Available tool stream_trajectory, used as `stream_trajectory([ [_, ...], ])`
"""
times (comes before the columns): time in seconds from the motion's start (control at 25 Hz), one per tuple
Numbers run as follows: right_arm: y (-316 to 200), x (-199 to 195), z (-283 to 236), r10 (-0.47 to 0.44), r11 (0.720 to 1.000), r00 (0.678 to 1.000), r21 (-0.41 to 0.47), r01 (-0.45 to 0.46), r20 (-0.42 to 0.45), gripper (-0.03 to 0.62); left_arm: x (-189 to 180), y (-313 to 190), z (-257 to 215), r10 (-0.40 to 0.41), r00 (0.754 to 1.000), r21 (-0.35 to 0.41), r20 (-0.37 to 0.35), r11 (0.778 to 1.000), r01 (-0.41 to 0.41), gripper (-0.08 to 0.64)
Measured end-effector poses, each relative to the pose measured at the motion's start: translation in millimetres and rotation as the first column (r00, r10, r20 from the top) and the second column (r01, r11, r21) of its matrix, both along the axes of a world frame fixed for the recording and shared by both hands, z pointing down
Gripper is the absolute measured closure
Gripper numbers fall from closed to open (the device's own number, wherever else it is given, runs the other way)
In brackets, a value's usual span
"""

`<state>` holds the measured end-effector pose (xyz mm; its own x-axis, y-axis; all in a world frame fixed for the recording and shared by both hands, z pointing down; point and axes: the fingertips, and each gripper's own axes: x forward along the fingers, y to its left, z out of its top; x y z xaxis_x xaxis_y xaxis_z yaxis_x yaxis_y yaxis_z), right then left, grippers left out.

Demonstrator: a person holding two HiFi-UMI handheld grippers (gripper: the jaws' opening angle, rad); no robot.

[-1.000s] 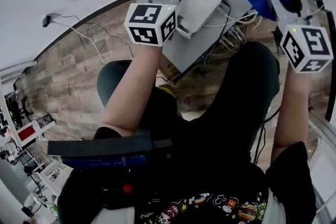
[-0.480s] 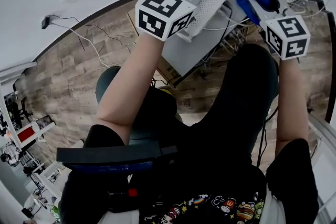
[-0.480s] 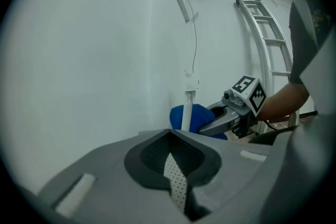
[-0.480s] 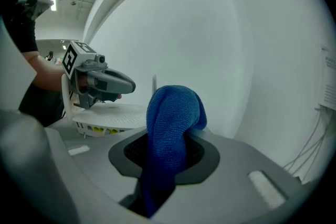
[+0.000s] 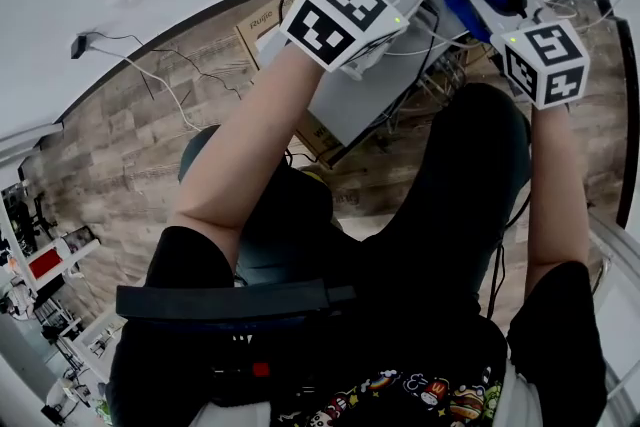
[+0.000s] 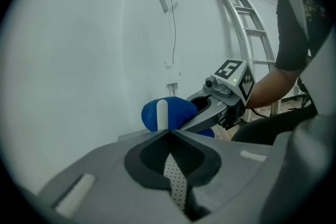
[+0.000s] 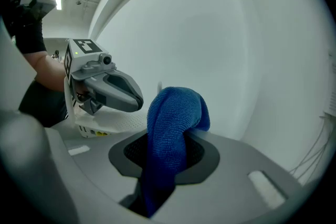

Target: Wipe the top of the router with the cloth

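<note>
The left gripper (image 6: 169, 135) had its jaws shut on the thin edge of the white, dotted router (image 6: 174, 186), which ran back between them toward the camera. A white antenna (image 6: 163, 113) stood upright at the far end of the router, just past the jaw tips. The right gripper (image 7: 169, 136) was clamped on the blue cloth (image 7: 176, 113). The cloth's bunched upper part bulged over the jaw tips, and the rest hung down between the jaws. The cloth sat right behind the router's antenna, close against it. Whether it pressed on the top of the router could not be told. Seen from the head view, both grippers were held out ahead of the person, the right one just to the right of the router and the left one covering most of it. Below the router lay a grey table (image 5: 350, 100), with a tangle of cables (image 5: 440, 65) near the router's right side. A wooden floor (image 5: 150, 135) spread out to the left of the router, and a plain white wall (image 7: 210, 34) rose behind it. A metal ladder (image 6: 247, 23) leaned against that wall, well to the right of the router.
</note>
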<state>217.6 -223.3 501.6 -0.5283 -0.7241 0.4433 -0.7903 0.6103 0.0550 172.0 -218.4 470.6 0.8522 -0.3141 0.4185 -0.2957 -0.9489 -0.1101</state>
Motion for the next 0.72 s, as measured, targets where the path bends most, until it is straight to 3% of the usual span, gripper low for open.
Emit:
stream_trajectory([
  [0.4,8,-4,-52,0.003,0.997,0.999,0.077,-0.006,0.036,0.468,-5,-4,4,0.010,1.000,-0.026,0.006,1.000,-0.010,0.560],
  [0.56,10,-7,-69,0.022,0.998,0.999,0.065,-0.025,0.047,0.468,-13,-1,8,0.032,0.999,-0.092,0.001,0.995,-0.032,0.560],
  [0.72,11,-11,-96,0.062,0.995,0.994,0.067,-0.068,0.091,0.468,-23,-11,4,-0.019,1.000,-0.112,0.017,0.993,0.020,0.560],
])
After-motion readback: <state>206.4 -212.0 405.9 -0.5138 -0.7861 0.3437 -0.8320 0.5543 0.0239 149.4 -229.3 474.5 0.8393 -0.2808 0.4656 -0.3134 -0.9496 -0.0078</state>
